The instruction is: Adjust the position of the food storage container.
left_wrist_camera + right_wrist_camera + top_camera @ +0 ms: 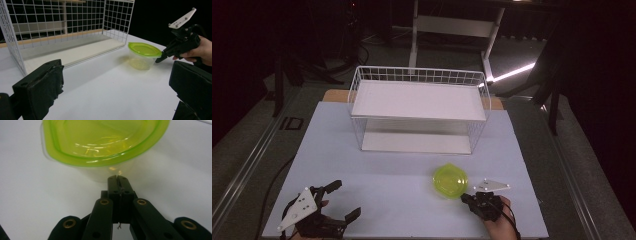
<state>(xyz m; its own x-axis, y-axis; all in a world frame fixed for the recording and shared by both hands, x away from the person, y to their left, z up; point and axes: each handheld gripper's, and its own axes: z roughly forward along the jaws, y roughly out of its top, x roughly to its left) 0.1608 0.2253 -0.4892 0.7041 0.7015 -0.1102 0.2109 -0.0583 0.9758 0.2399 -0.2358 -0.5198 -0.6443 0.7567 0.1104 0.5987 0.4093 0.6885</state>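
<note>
My right tool [465,196], pressed together and pinching nothing, sits just beside the green-lidded container [450,180], on its near-right side.

Lidded container [450,180] on table [382,185], before wire rack [419,110], right of centre.

Clear tub [141,62], green lid [145,49]

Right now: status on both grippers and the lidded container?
Left gripper open, idle near table edge. Right gripper shut, tips at the side of the green-lidded container, nothing gripped. Container upright before the wire rack; table between them clear.
</note>
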